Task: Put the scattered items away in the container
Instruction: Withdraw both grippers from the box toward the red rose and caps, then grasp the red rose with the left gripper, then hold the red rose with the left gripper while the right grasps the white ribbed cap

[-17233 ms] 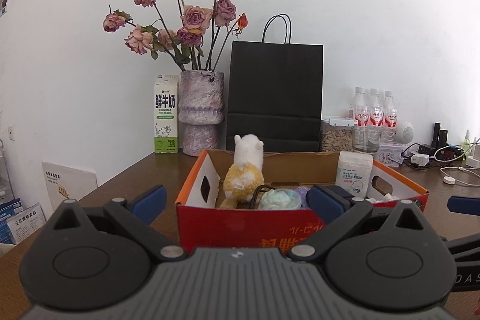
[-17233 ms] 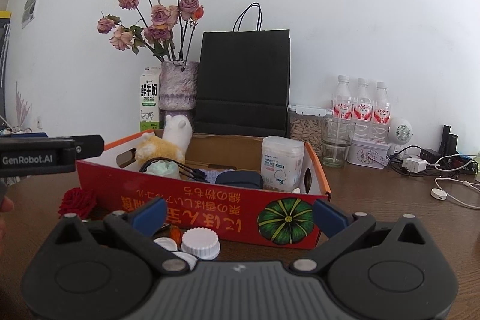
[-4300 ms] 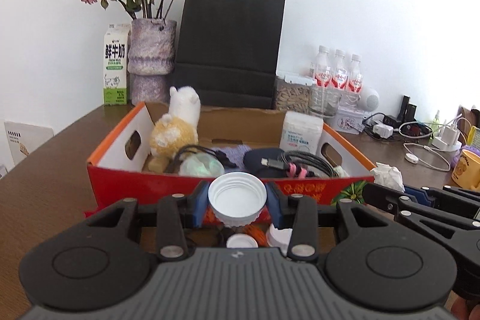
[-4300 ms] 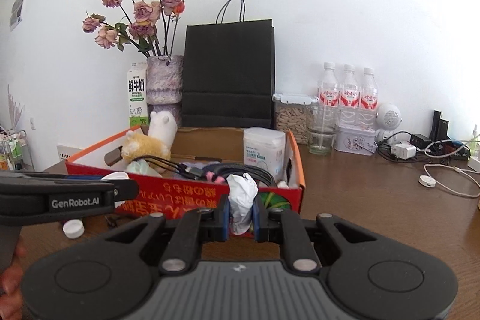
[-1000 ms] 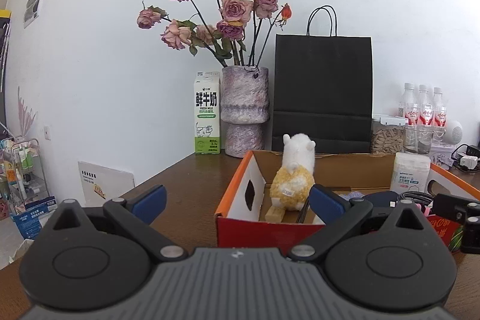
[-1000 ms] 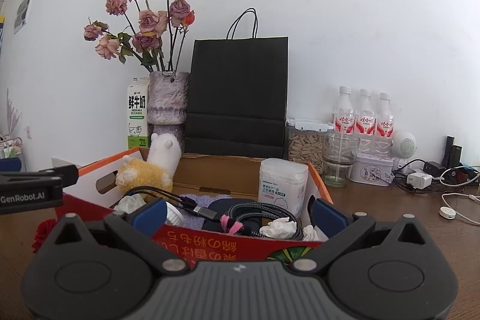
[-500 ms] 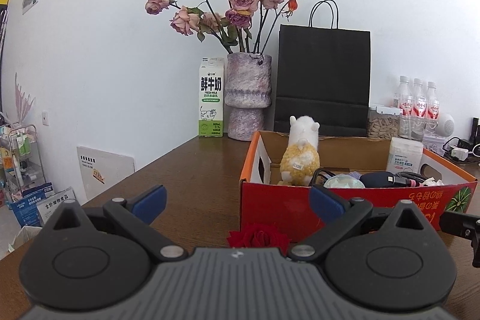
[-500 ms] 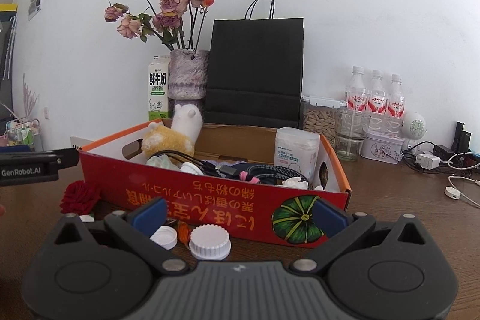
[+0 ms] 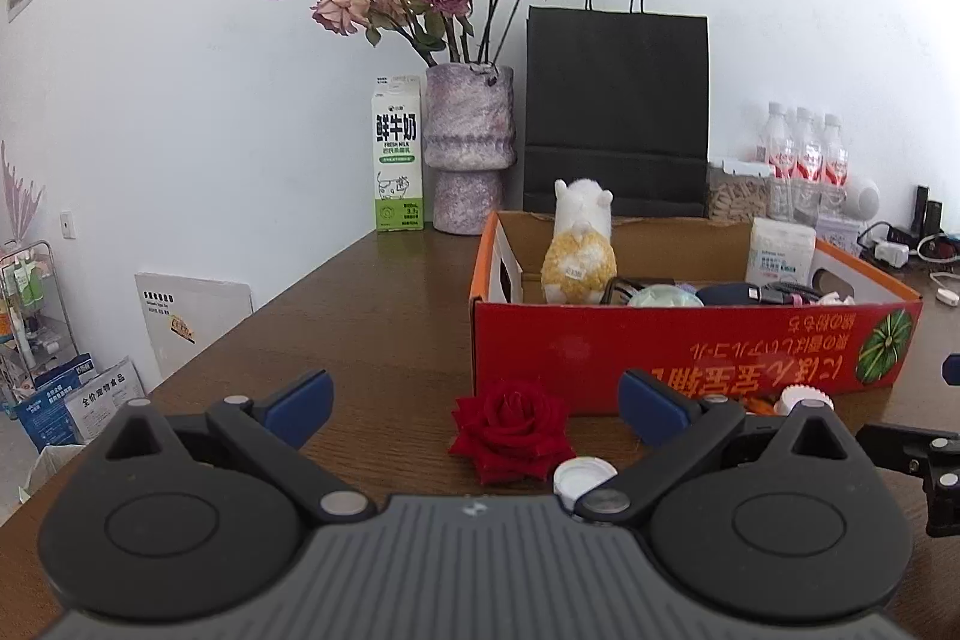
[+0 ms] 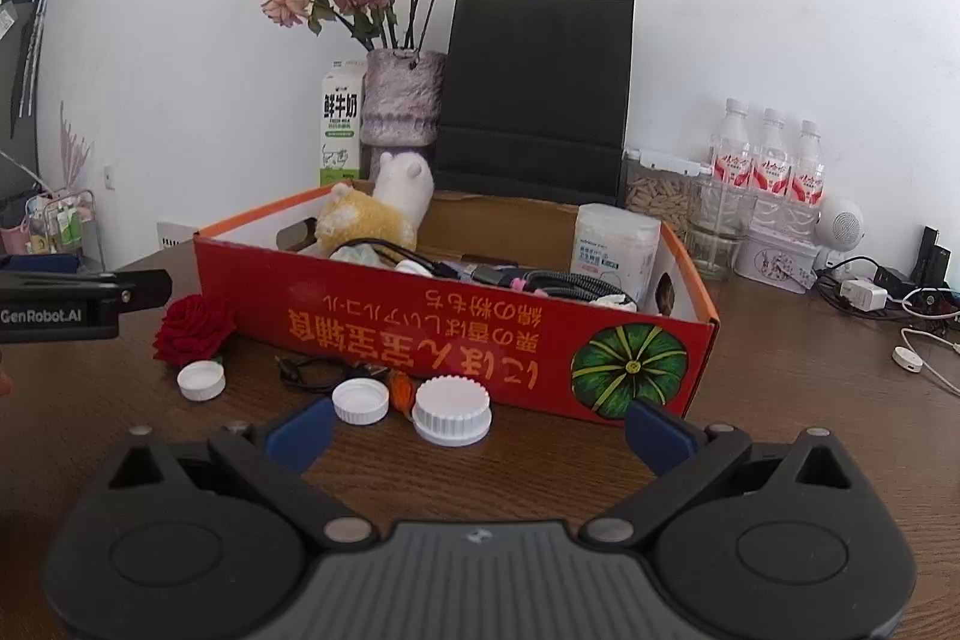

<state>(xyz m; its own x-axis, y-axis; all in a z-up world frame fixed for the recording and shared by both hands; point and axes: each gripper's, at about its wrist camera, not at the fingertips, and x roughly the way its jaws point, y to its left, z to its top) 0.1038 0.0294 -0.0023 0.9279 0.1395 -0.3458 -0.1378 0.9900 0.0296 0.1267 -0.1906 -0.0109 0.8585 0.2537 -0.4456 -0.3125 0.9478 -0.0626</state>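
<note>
A red cardboard box (image 9: 690, 340) (image 10: 456, 334) holds a plush alpaca (image 9: 579, 253), cables, a white tub and other items. In front of it on the table lie a red rose (image 9: 510, 427) (image 10: 195, 325), three white caps (image 10: 453, 410) (image 10: 360, 400) (image 10: 201, 380), a small orange item (image 10: 401, 391) and a black cable (image 10: 324, 371). My left gripper (image 9: 474, 397) is open, just in front of the rose. My right gripper (image 10: 477, 430) is open, just in front of the big cap. Both are empty.
Behind the box stand a vase of dried roses (image 9: 468, 160), a milk carton (image 9: 396, 154), a black paper bag (image 9: 615, 112), water bottles (image 10: 771, 160), jars and chargers with cables (image 10: 870, 292). The table's left edge drops to papers on the floor (image 9: 90, 394).
Both grippers have drawn back and lowered toward the table in front of the box. The rose and caps now lie closer before the fingers. Both stay open.
</note>
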